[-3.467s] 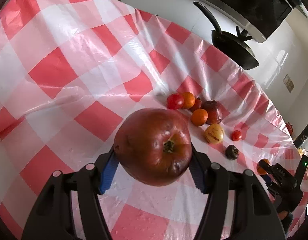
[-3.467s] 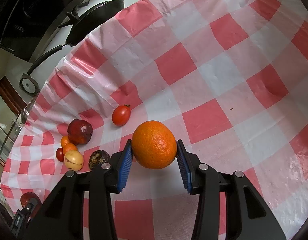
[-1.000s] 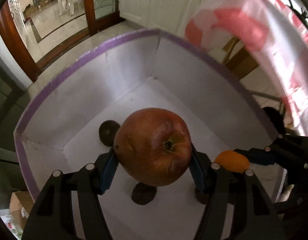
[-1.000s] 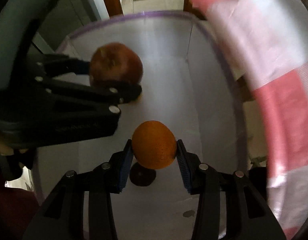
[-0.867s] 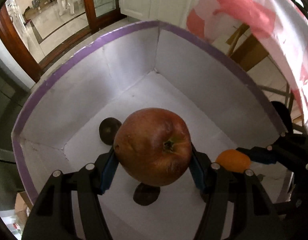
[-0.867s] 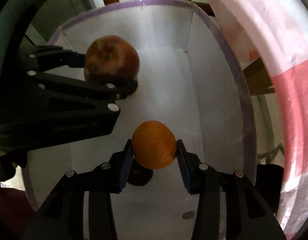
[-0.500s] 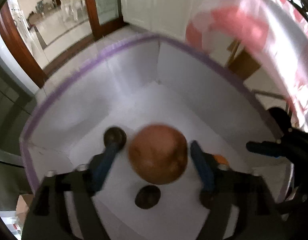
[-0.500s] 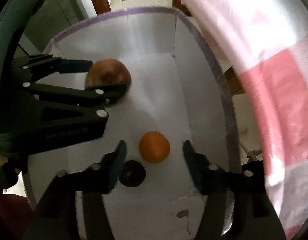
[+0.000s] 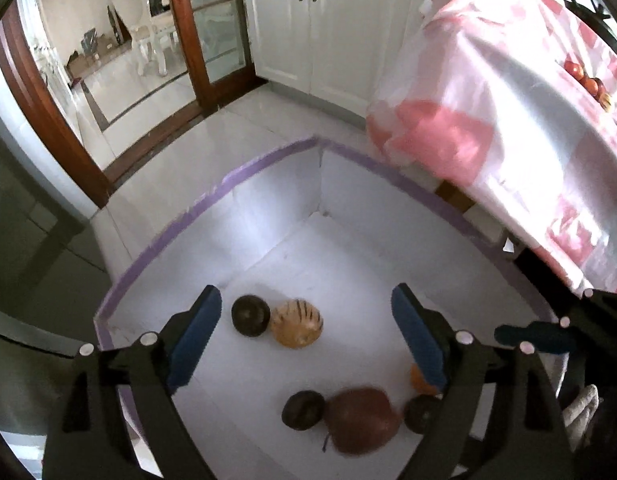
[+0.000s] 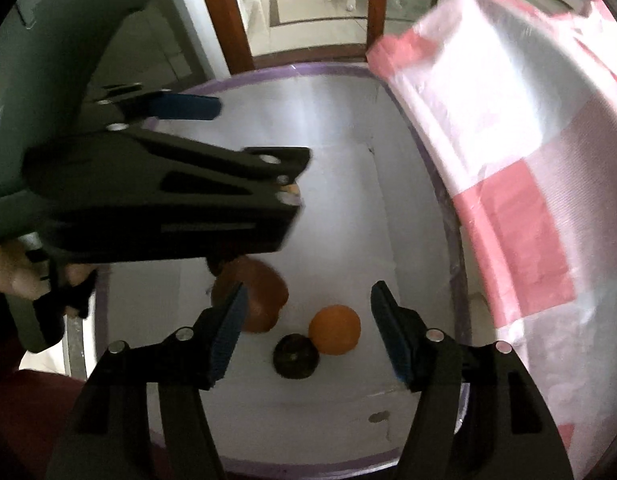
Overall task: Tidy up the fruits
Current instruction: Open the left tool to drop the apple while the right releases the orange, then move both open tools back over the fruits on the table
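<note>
The left tool (image 9: 304,332) hangs above the white box (image 9: 268,172), its jaws opening with nothing between them; the red apple (image 9: 362,420) lies on the box floor below, between two dark round fruits (image 9: 303,409). A striped yellow fruit (image 9: 296,322) sits farther in, touching another dark fruit (image 9: 250,314). The right tool (image 10: 308,320) stands spread and empty over the orange (image 10: 334,330), which rests beside a dark fruit. The checked tablecloth (image 9: 508,120) drapes off the counter on the right, and the left tool partly blocks the right camera's view of the box.
</note>
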The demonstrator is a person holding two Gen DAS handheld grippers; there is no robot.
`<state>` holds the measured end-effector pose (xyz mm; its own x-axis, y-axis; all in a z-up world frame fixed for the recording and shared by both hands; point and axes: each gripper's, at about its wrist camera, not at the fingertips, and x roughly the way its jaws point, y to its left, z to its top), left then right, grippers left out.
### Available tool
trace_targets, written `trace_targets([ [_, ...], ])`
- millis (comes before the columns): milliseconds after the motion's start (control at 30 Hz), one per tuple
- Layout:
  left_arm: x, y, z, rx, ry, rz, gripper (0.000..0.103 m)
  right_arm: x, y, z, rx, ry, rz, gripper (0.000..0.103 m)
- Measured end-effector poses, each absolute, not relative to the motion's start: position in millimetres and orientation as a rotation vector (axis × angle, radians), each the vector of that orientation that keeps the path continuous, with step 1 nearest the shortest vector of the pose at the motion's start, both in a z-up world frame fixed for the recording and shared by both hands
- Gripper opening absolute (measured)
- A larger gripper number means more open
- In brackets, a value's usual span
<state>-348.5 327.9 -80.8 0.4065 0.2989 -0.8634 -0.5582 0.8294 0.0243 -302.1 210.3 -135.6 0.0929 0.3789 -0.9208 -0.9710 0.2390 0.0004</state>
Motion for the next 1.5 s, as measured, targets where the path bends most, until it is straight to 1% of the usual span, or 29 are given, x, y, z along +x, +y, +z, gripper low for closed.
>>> trace_targets([
  [267,-337.4,318.4,-32.9,-0.198,0.924,0.553,0.095,-311.8,178.9,-81.4,-0.702,0.881,1.233,0.066],
  [300,-335.8,315.4,-24.6,-0.184,0.905,0.557,0.096,-311.6,172.0,-72.4,-0.69,0.855,1.238,0.067],
  [400,-328.2,306.6,-4.6,-0.14,0.862,0.56,0.1,-307.9,152.1,-49.4,-0.65,0.779,1.232,0.077],
  [533,-314.6,289.9,18.5,-0.066,0.824,0.543,0.101,-300.0,117.4,-17.8,-0.574,0.697,1.18,0.079],
  [700,-286.3,258.5,47.2,-0.004,0.783,0.471,0.101,-269.2,71.5,19.8,-0.437,0.61,1.044,0.087],
  [767,-272.2,246.6,53.1,0.009,0.778,0.43,0.101,-247.6,52.7,29.8,-0.379,0.595,0.982,0.087],
  [933,-223.3,206.5,63.2,0.027,0.764,0.327,0.101,-194.7,-1.4,42.9,-0.226,0.592,0.815,0.087],
  [1033,-187.4,183.7,61.5,0.022,0.764,0.277,0.101,-163.1,-31.4,40.2,-0.144,0.605,0.702,0.087],
  [1200,-109.4,145.6,55.5,-0.024,0.739,0.19,0.101,-100.4,-69.1,33.7,-0.125,0.615,0.508,0.087],
  [1367,-25.6,102.3,45.9,-0.107,0.755,0.05,0.101,-27.9,-126.8,31.2,0.029,0.649,0.33,0.087],
  [1500,23.1,73.0,38.4,-0.118,0.751,-0.018,0.101,27.2,-169.8,27.2,0.127,0.675,0.202,0.087],
])
